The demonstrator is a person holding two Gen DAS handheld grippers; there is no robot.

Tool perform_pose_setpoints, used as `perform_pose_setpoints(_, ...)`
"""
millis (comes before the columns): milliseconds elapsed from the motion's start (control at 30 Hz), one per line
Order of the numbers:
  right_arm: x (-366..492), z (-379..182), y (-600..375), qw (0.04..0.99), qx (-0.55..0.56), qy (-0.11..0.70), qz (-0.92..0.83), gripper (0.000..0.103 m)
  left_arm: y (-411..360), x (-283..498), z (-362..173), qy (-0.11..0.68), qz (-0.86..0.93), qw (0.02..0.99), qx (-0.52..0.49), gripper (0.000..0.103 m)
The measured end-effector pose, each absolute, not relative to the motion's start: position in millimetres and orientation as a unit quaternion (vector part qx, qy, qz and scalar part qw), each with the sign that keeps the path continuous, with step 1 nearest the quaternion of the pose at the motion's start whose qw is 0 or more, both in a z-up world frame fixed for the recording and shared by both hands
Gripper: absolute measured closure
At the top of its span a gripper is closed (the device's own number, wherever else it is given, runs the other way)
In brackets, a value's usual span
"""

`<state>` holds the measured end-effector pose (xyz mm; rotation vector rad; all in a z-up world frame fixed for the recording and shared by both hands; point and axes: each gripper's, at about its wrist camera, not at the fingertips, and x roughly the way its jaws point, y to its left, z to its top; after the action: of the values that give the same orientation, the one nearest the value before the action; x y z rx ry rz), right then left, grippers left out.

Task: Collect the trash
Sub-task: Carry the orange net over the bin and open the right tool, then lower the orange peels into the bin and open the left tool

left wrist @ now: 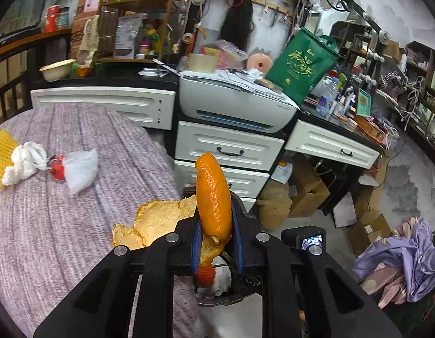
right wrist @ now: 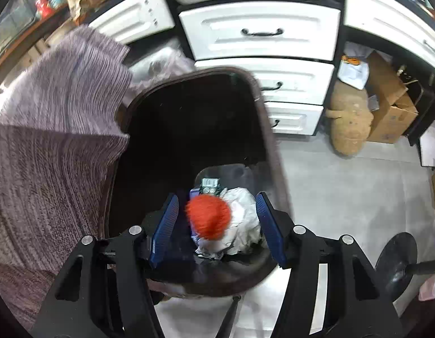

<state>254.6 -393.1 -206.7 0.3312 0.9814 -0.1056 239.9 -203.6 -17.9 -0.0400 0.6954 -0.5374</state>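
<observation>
Left fingers (left wrist: pixel 214 242) pinch orange peel (left wrist: pixel 213 197); right fingers (right wrist: pixel 217 225) spread wide over bin (right wrist: pixel 262 107).

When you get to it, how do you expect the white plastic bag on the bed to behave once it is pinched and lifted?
The white plastic bag looks thin and crumpled, so probably floppy and light. Its glossy film may slip. The red item against it might come along or drop.

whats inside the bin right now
In the bin: a red ball on crumpled white wrap and a small green packet. The dark interior and right gripper hide the rest.
</observation>
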Motion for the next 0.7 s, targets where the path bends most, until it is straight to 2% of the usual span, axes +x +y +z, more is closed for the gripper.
perform_pose_setpoints(433,218.3,-168.5,-447.0,0.882,0.198,0.414,-0.104,0.045,-266.5,239.7,-60.2,0.390,-0.305,0.869,0.015,0.084)
perform_pose_setpoints(700,209.9,-165.9,-468.0,0.878,0.212,0.410,-0.124,0.045,-292.2,244.2,-96.7,0.432,-0.309,0.846,0.043,0.084)
